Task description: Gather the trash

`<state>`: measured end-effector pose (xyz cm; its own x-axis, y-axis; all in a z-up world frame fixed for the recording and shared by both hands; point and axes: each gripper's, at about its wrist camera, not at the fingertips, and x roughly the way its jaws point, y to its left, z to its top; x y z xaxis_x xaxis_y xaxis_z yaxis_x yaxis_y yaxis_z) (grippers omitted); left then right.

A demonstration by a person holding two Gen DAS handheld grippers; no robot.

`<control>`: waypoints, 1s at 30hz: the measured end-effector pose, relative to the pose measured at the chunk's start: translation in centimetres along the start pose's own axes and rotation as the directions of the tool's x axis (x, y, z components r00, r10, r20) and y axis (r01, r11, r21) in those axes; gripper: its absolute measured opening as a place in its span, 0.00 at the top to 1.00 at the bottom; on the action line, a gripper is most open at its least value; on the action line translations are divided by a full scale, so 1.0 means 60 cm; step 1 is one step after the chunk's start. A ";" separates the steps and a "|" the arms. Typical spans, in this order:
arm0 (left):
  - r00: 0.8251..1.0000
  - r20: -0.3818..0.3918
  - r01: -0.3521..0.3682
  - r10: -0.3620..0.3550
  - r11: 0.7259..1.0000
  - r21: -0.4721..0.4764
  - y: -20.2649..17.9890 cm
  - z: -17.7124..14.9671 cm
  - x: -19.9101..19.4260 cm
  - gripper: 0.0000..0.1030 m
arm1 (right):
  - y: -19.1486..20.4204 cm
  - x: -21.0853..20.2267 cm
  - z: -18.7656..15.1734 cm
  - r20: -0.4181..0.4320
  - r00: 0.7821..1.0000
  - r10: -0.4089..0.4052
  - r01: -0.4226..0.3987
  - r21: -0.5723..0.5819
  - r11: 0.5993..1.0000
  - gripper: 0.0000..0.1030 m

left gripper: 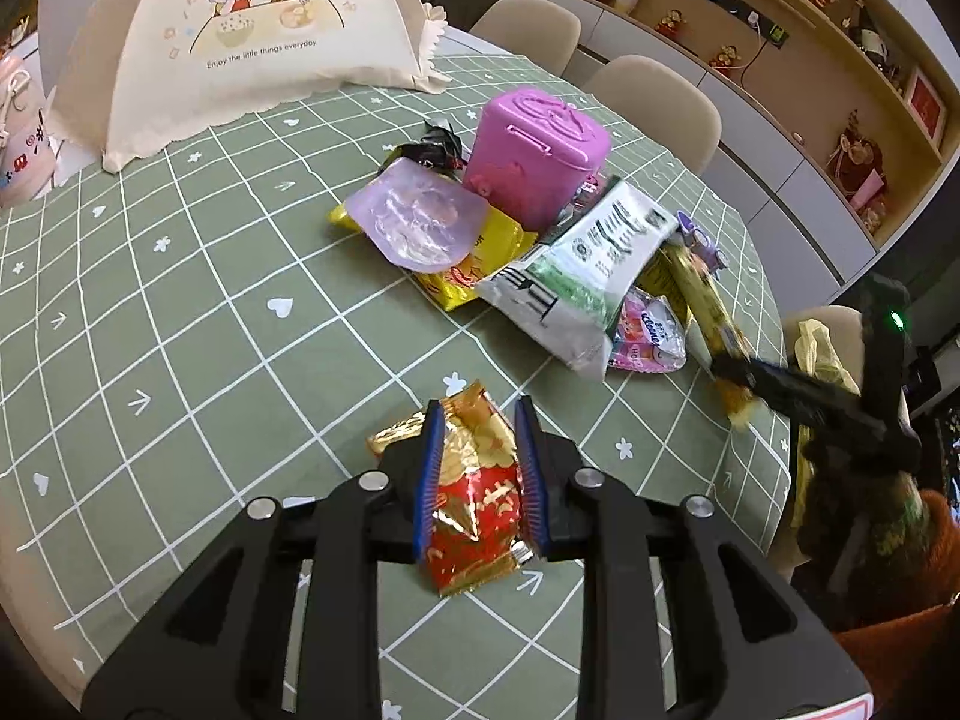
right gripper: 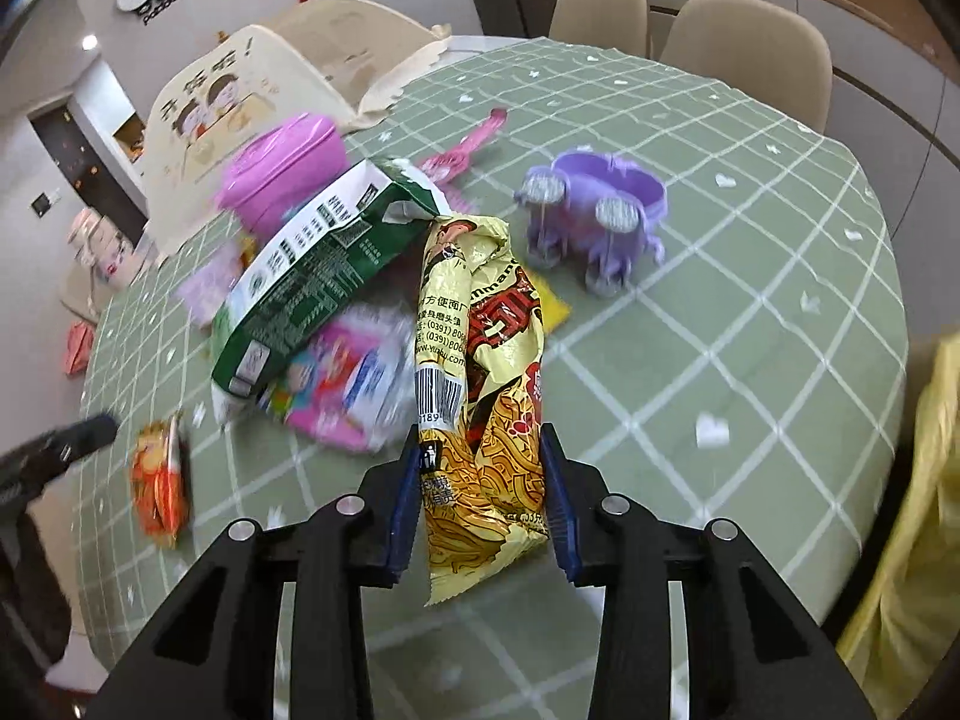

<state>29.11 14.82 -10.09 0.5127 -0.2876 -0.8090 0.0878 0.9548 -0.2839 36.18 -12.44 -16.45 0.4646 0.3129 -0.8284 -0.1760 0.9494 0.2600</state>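
My left gripper (left gripper: 478, 420) is shut on a red and gold snack wrapper (left gripper: 474, 498), seen from the right wrist too (right gripper: 157, 477). My right gripper (right gripper: 480, 450) is shut on a long yellow noodle packet (right gripper: 480, 372), which the left wrist view shows at the table's right edge (left gripper: 699, 300). A pile of trash lies past them: a green and white bag (left gripper: 585, 276) (right gripper: 318, 276), a pink wrapper (left gripper: 648, 330) (right gripper: 342, 384), a clear purple lid (left gripper: 417, 219) and a yellow wrapper (left gripper: 480, 267).
A pink lidded bin (left gripper: 534, 150) (right gripper: 282, 171) stands behind the pile. A cream food cover (left gripper: 240, 42) is at the back. A purple toy (right gripper: 594, 210) sits on the green checked tablecloth (left gripper: 180, 312). Beige chairs (right gripper: 744, 42) ring the table. A yellow bag (right gripper: 900, 540) hangs at right.
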 end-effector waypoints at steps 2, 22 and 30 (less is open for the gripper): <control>1.000 0.004 -0.010 0.010 1.000 -0.026 0.007 0.001 0.003 0.67 | 0.004 -0.014 -0.024 -0.011 1.000 -0.010 0.010 -0.005 1.000 0.66; 0.991 -0.028 -0.134 0.131 0.967 -0.215 0.013 -0.047 0.049 0.51 | -0.030 -0.025 -0.075 -0.020 1.000 0.002 -0.003 -0.070 0.998 0.50; 0.984 -0.034 -0.178 0.174 0.971 -0.162 -0.025 -0.042 0.065 0.77 | -0.029 -0.027 -0.084 0.000 1.000 0.027 -0.027 -0.122 0.992 0.47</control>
<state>28.83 12.07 -14.14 0.4911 -0.1190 -0.8629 -0.1444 0.9658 -0.2154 31.35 -14.71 -18.10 0.4596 0.3386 -0.8210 -0.2929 0.9305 0.2198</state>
